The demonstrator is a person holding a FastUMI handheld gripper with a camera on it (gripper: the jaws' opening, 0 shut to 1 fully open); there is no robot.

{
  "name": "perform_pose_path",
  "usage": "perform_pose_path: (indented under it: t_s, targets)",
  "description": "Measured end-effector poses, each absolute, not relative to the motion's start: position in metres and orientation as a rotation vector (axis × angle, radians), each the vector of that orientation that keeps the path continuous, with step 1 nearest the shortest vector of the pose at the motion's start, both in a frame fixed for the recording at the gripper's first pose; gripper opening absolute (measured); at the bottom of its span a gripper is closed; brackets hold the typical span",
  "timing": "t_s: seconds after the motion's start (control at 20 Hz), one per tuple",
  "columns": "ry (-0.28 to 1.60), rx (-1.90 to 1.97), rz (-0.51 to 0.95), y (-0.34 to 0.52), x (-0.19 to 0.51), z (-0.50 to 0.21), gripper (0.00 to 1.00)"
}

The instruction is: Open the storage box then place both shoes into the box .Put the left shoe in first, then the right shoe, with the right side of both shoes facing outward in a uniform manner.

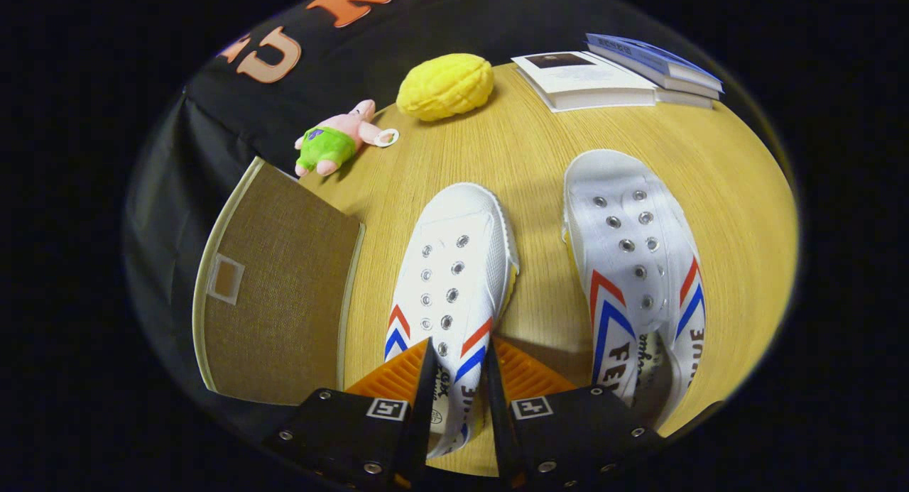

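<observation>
The gripper (pixel 458 378) is seen from above the wooden table (pixel 540 151), with its two fingers closed in narrowly on the heel part of a white canvas shoe (pixel 454 272); the rear of that shoe lies between the fingers, and both appear to press against its sides, so the shoe is taken to be gripped there. The toe of this shoe points away from the fingers, and rows of metal eyelets and red and blue chevron stripes are shown on its upper. Just beside it, on the right and slightly apart, a second white shoe (pixel 632 265) of the same kind is laid on the table, its toe likewise pointing away. To the left of the gripped shoe, a brown fabric storage box (pixel 277 300) with a pale trim is placed at the table's edge; its top panel is seen flat and closed, with a small label pocket on it. Beyond the box, a small pink and green plush toy (pixel 341 138) is laid on the table. Further on, a yellow textured object (pixel 445 86) rests near the far edge, and a stack of books (pixel 614 73) is set to its right.
</observation>
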State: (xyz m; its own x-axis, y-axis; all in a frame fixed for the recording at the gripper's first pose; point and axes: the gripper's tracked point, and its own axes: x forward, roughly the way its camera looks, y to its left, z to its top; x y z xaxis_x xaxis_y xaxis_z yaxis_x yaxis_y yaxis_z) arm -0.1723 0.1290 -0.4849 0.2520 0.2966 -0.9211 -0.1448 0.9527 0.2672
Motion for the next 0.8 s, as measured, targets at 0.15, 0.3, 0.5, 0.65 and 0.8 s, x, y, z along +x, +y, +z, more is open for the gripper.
perform_pose_path:
  t_s: [0.15,0.3,0.5,0.65,0.8]
  targets:
    - [1.323,0.194,0.241,0.127,-0.173,-0.482,0.20]
    - [1.368,0.225,0.226,0.128,-0.175,-0.479,0.09]
    - [1.342,0.328,0.262,0.146,-0.173,-0.457,0.07]
    - [1.293,0.384,0.301,0.160,-0.163,-0.429,0.06]
    - [1.235,0.420,0.339,0.177,-0.152,-0.392,0.06]
